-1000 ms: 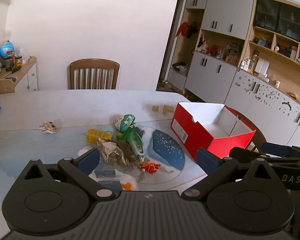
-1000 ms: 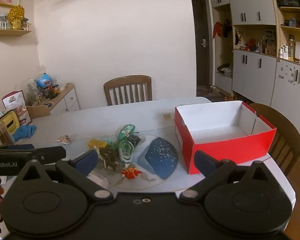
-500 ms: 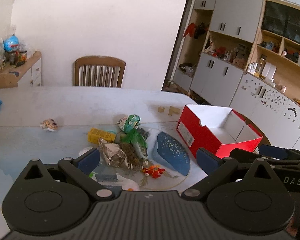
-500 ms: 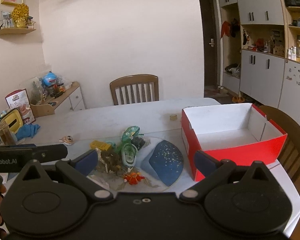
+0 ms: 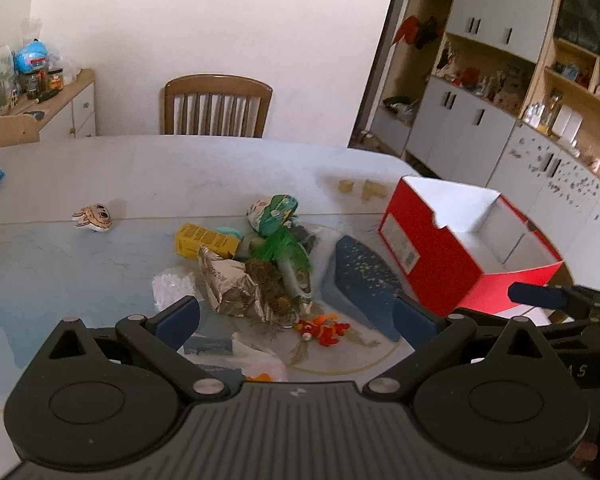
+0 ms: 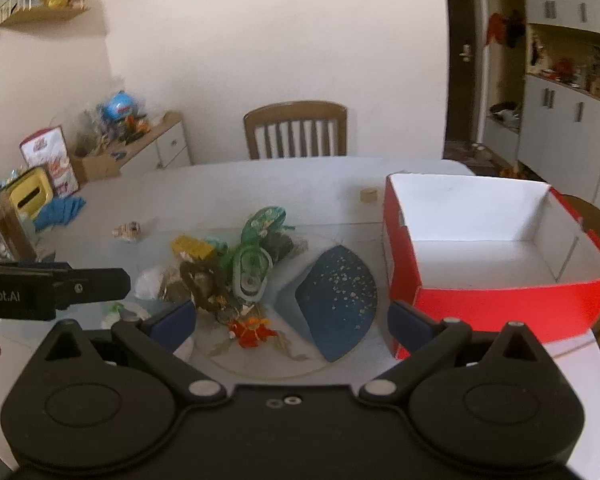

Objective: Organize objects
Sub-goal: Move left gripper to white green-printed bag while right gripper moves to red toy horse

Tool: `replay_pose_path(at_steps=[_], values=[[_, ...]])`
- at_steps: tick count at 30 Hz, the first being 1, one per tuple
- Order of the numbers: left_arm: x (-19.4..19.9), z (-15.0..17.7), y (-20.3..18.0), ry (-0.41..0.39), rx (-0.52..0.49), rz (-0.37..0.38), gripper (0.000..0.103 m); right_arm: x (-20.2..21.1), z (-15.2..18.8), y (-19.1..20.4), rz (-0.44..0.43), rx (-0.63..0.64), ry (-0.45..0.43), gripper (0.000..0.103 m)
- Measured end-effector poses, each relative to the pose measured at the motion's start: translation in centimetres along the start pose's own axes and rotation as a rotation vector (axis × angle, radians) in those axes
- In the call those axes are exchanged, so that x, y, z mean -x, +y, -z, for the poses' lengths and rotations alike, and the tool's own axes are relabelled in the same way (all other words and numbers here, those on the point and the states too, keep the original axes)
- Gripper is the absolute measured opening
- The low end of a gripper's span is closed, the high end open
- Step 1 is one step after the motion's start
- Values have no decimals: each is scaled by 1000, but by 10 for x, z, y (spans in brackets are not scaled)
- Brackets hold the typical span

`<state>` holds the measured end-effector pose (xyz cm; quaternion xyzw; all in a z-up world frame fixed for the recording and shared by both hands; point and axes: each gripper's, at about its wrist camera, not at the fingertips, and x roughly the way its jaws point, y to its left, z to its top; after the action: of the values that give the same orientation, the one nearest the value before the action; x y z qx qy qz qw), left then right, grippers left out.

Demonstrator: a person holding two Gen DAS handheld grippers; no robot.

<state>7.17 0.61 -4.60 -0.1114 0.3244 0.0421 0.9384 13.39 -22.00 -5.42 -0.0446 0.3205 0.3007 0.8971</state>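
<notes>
Ahead of the left claw (image 5: 296, 316) a heap of toys and wrappers (image 5: 260, 272) lies on the table (image 5: 140, 168), with a small orange toy (image 5: 322, 328) nearest its fingers, a blue speckled piece (image 5: 364, 280) to the right and an open red box (image 5: 460, 248) beyond that. Both the left claw and the right claw (image 6: 292, 318) hover over the near edge of the table, side by side, each spread wide and holding nothing. A wooden chair (image 5: 218, 106) stands at the far side before a white wall, with grey cupboards (image 5: 460, 120) to the right.

A heap of small toys and wrappers (image 5: 260, 276) lies on the table beside an open, empty red box (image 5: 464, 248).
</notes>
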Motion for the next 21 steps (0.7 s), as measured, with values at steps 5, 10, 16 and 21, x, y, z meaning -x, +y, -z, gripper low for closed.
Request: replay_pose_path(at_steps=[5, 10, 16, 21], values=[[-17, 4, 9, 33, 23, -87, 103, -25, 0, -8, -39, 30, 55, 102], [-40, 3, 35, 135, 139, -152, 103, -50, 3, -6, -69, 82, 87, 101], [-63, -2, 55, 213, 240, -261, 103, -85, 6, 2, -92, 144, 130, 99], [-82, 4, 70, 294, 383, -295, 103, -114, 8, 9, -95, 183, 159, 98]])
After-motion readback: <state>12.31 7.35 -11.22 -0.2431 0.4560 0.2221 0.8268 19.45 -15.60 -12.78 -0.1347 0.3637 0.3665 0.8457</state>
